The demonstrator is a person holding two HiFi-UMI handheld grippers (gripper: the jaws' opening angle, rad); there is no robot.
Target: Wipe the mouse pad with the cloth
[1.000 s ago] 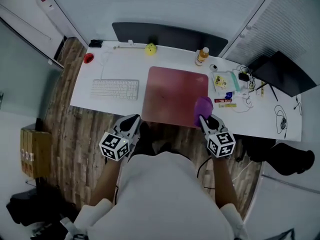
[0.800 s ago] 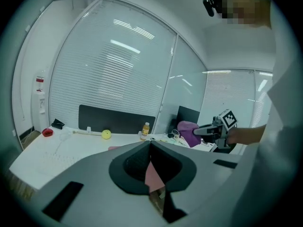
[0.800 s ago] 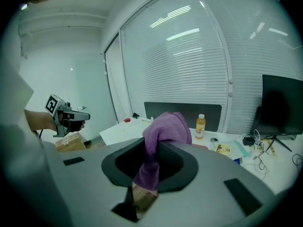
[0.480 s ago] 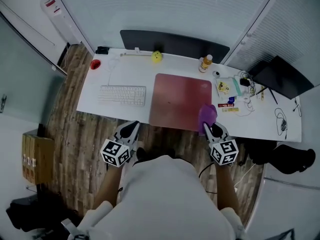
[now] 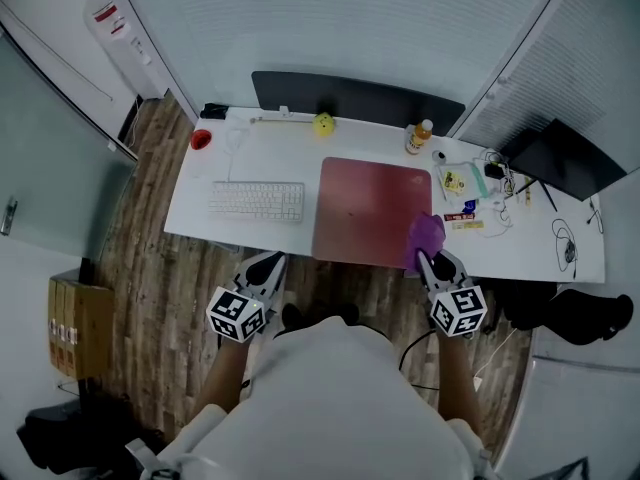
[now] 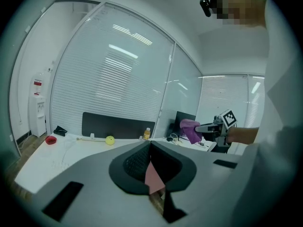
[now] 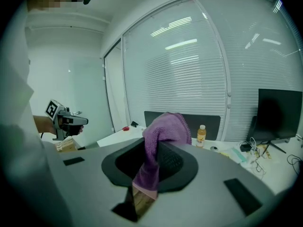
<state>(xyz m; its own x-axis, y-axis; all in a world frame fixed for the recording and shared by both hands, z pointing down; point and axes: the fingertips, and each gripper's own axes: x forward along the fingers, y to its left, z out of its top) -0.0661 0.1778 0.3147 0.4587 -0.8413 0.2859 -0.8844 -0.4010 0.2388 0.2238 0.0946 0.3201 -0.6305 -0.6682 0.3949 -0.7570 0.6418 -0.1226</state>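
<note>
Clamping the cloth (image 7: 163, 126) in the right gripper (image 5: 430, 261), jaws closed on a purple fold, with loose ends spilling above and below the tips. Hovering at the near right corner of the mouse pad (image 5: 370, 206), seemingly not yet touching it, though not telling for sure from the head view. Lying on the desk (image 5: 200, 203) just far and left of those jaws: the pad, pink and nearly square, reaching from the desk's near edge toward the far side, with the keyboard (image 5: 257, 201) just to its left. Holding the left gripper (image 5: 268, 266) off the desk's near edge, jaws pressed together on nothing, pointing toward the pad. Judging the right side the nearer one, and likely needing only a short push far and left, then down, to land the cloth on the pad.
</note>
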